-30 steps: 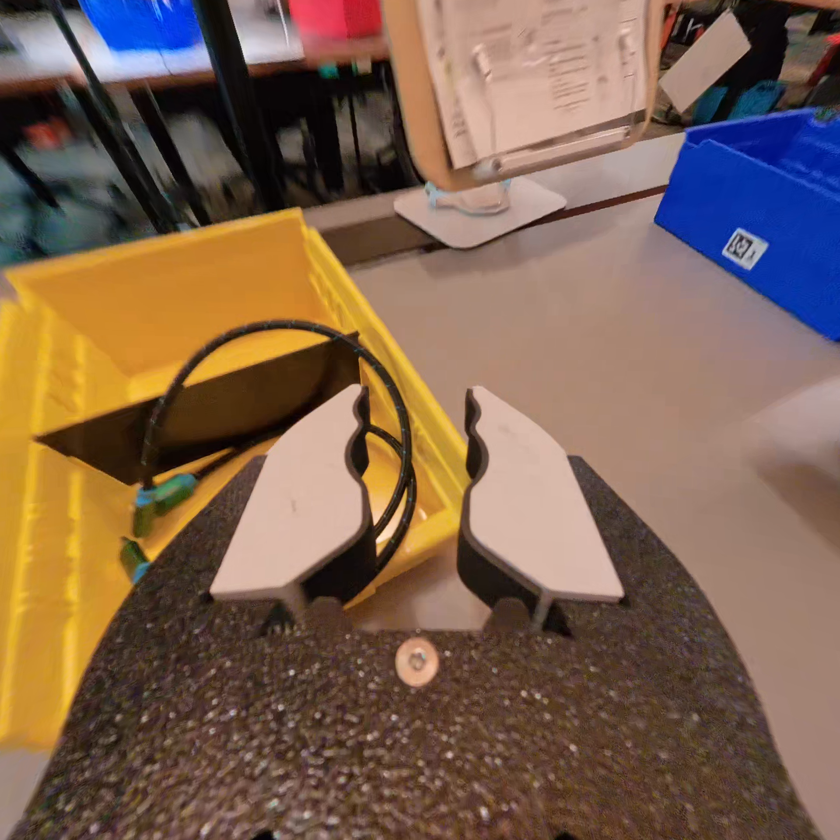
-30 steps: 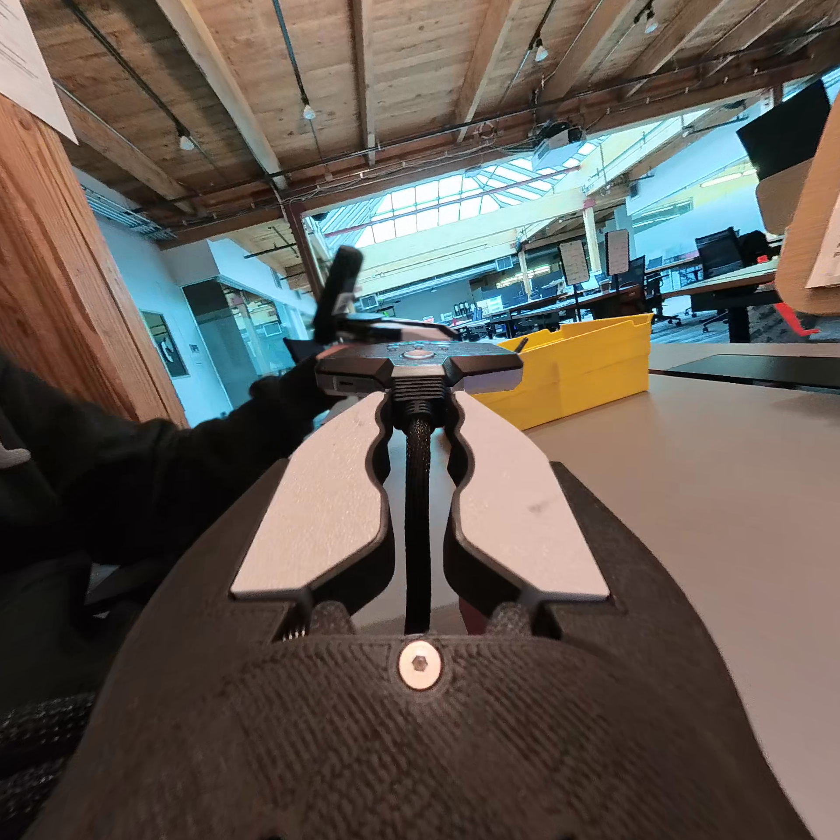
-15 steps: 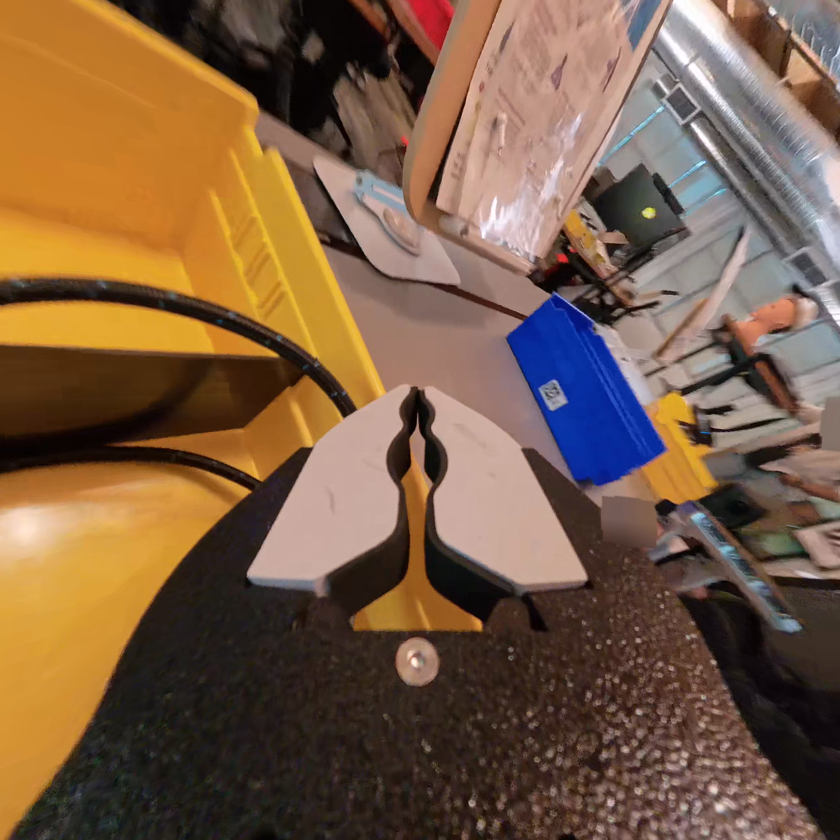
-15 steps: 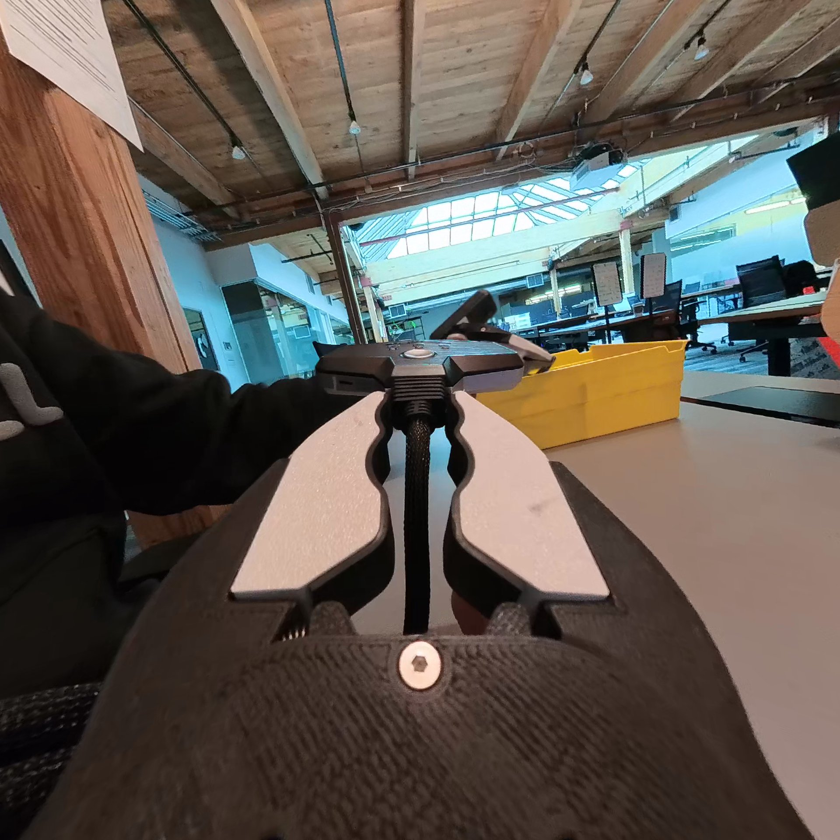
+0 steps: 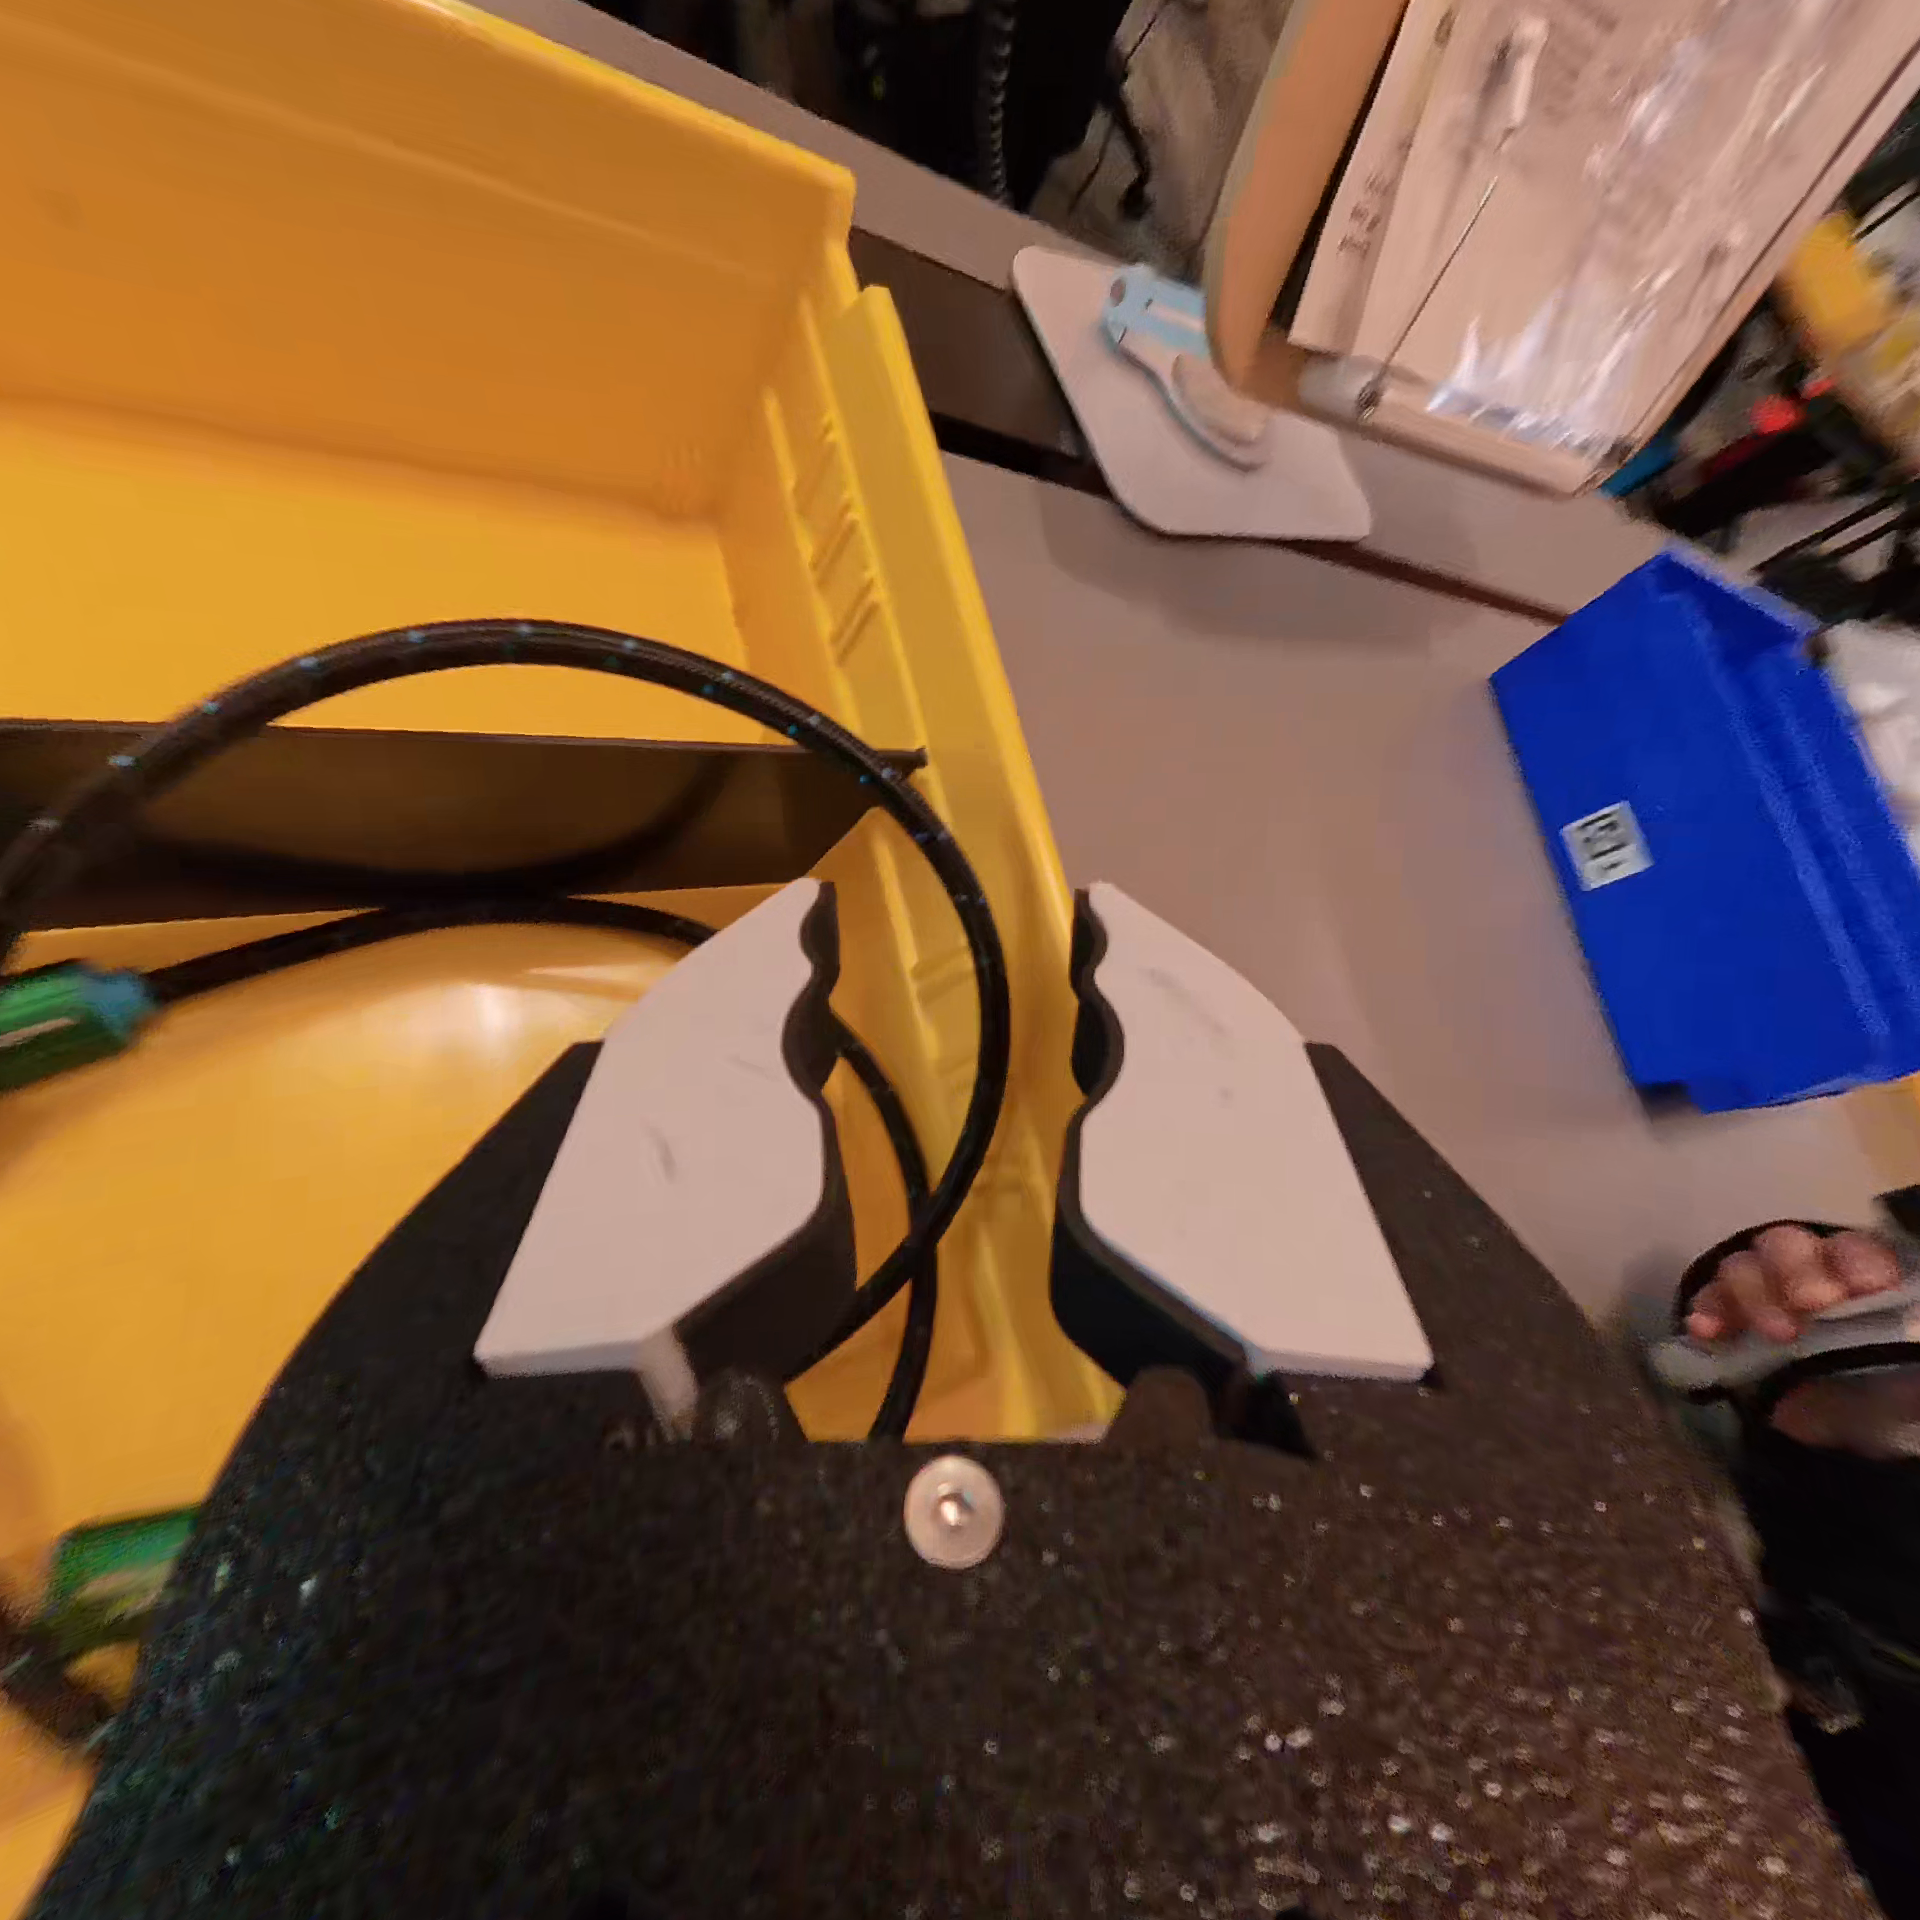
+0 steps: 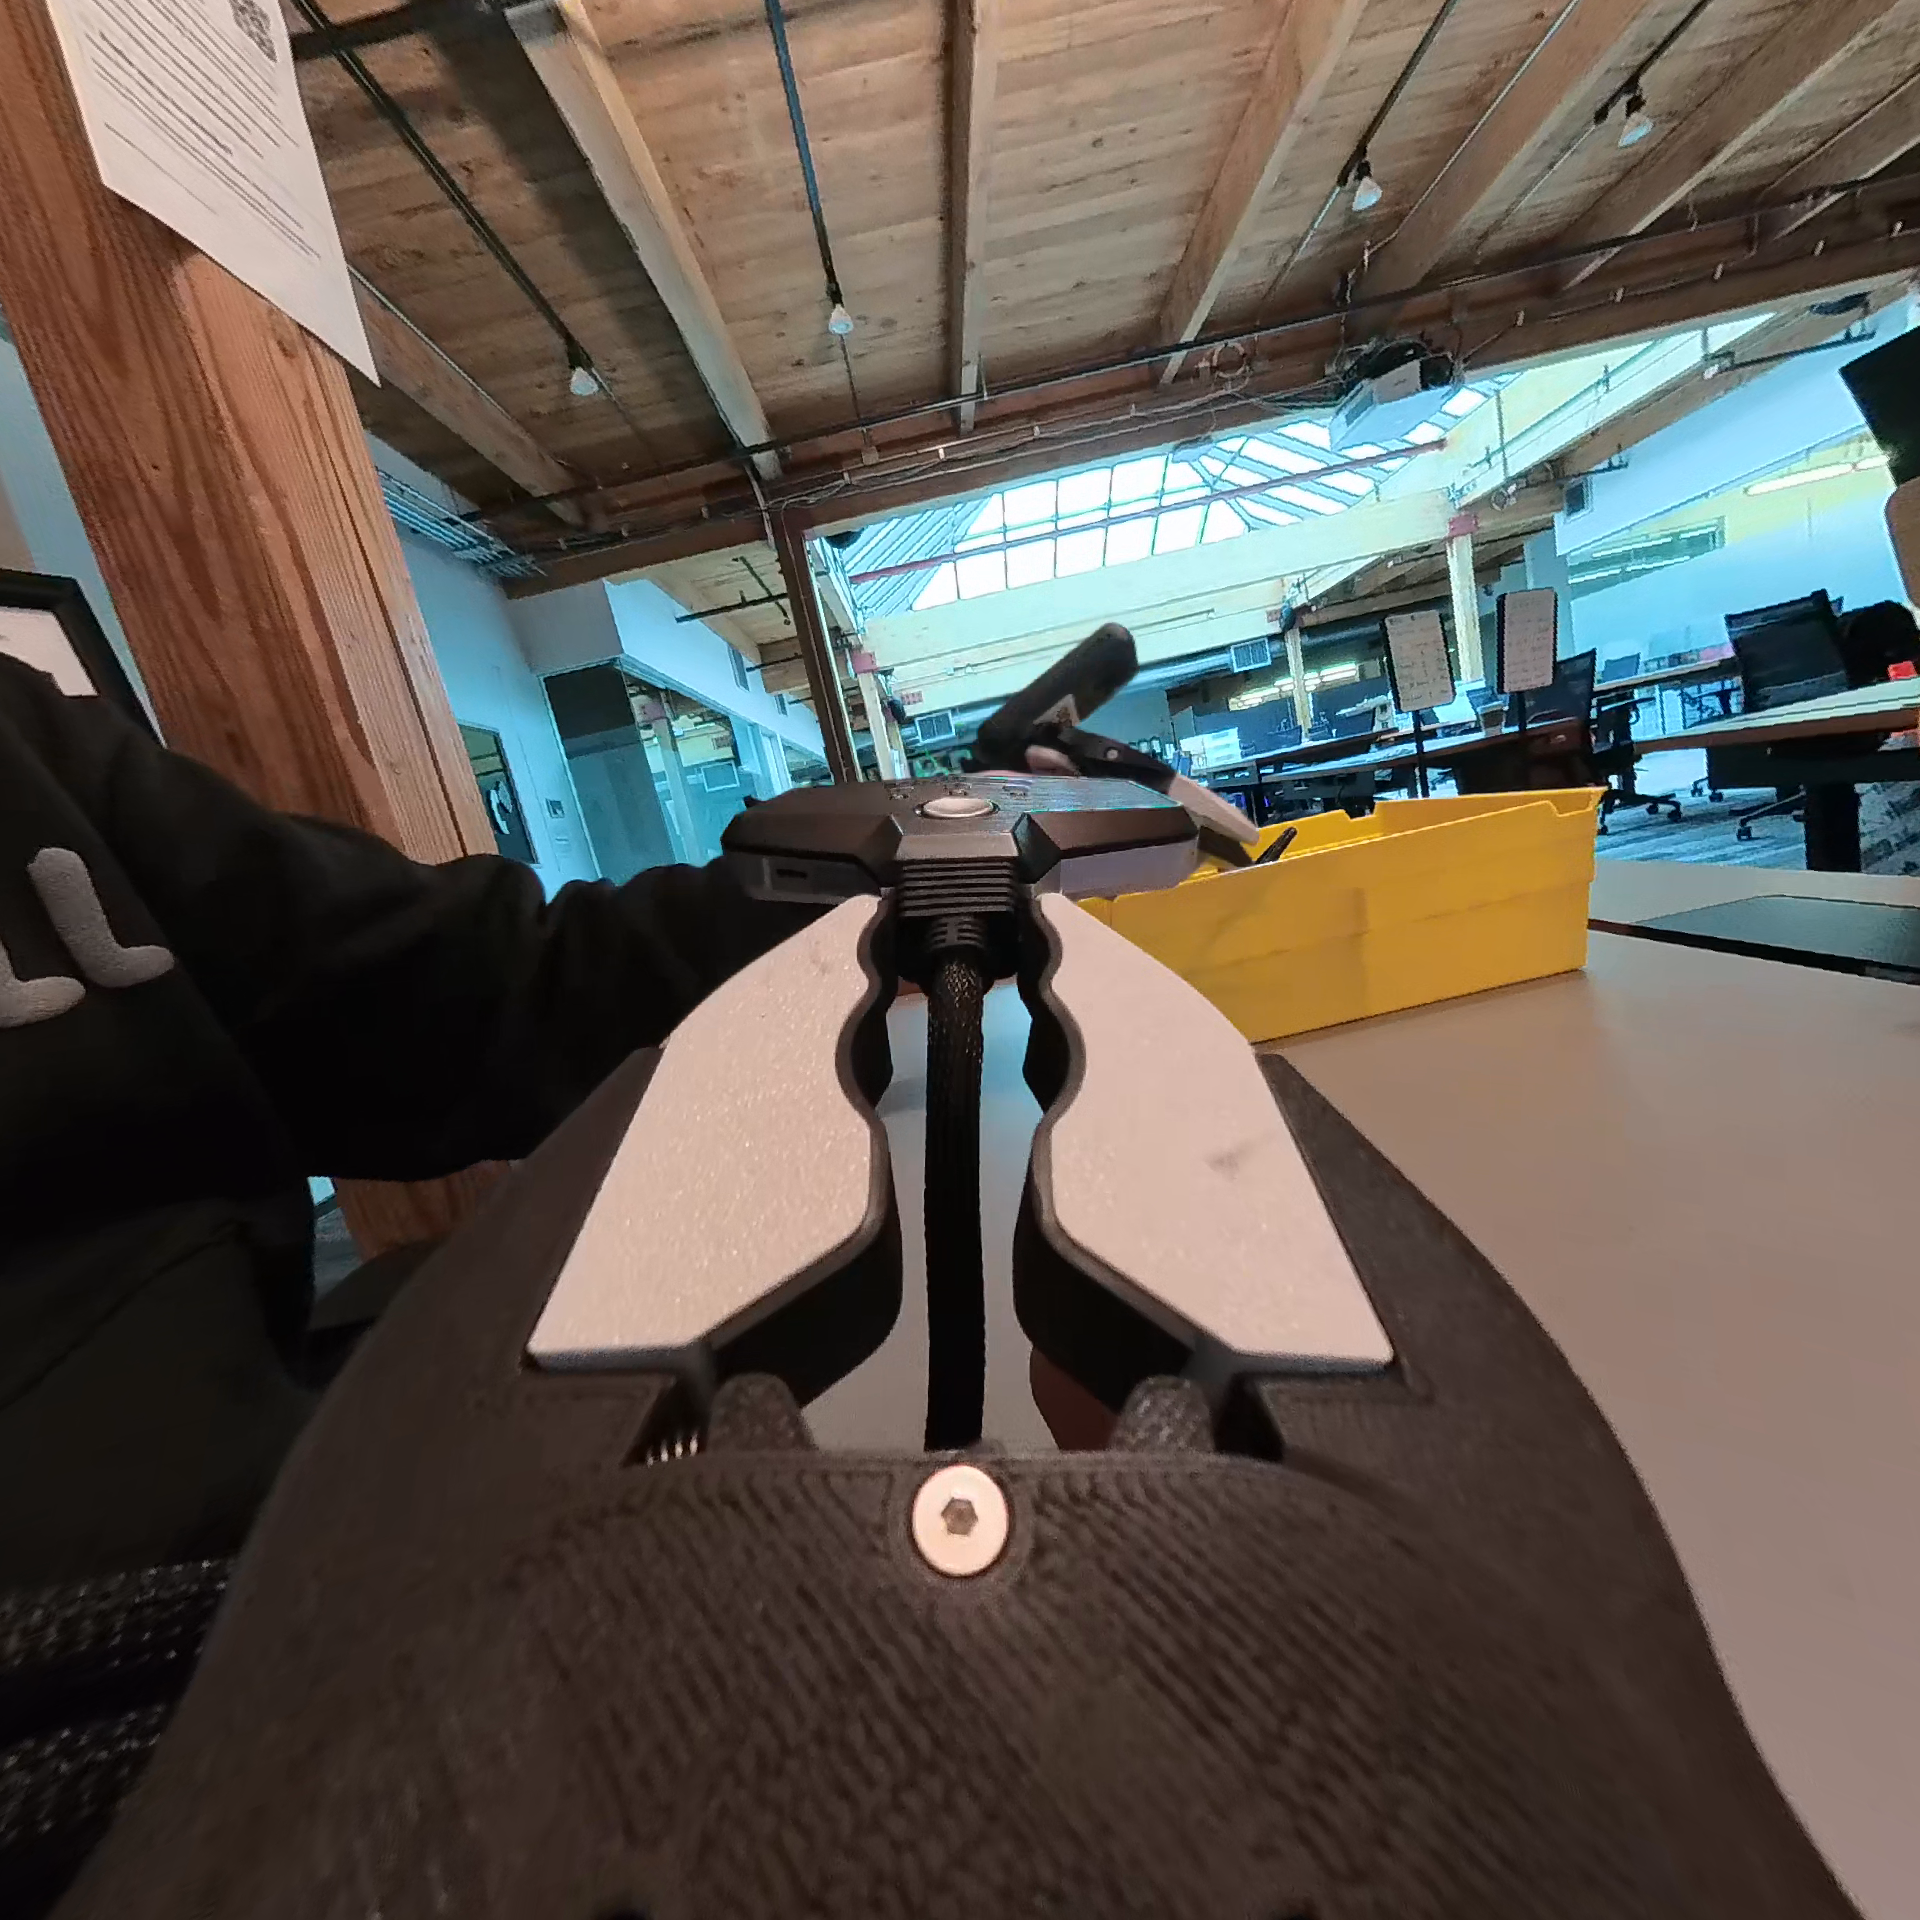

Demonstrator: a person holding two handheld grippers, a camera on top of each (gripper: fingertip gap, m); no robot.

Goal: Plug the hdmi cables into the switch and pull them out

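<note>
In the right wrist view my right gripper (image 6: pixel 956 935) is shut on the braided cable (image 6: pixel 951 1195) of the black HDMI switch (image 6: pixel 956 831), which it holds level above the table. In the left wrist view my left gripper (image 5: pixel 951 914) is open and empty above the right wall of a yellow bin (image 5: pixel 904 582). A black braided HDMI cable (image 5: pixel 977 935) loops inside the bin and runs under the gap between my fingers. Its green plugs (image 5: pixel 62 1023) lie at the bin's left. The left gripper also shows in the right wrist view (image 6: pixel 1101 727), over the bin (image 6: pixel 1403 914).
A black divider (image 5: pixel 468 810) crosses the yellow bin. A blue bin (image 5: pixel 1714 883) sits on the grey table to the right. A board on a white base (image 5: pixel 1195 447) stands behind. A wooden post (image 6: pixel 208 520) and a person's dark sleeve (image 6: pixel 416 987) are at left.
My left gripper was open, closed empty half a second ago, and has opened again while swinging over the yellow bin. My right gripper has kept its hold on the switch's cable.
</note>
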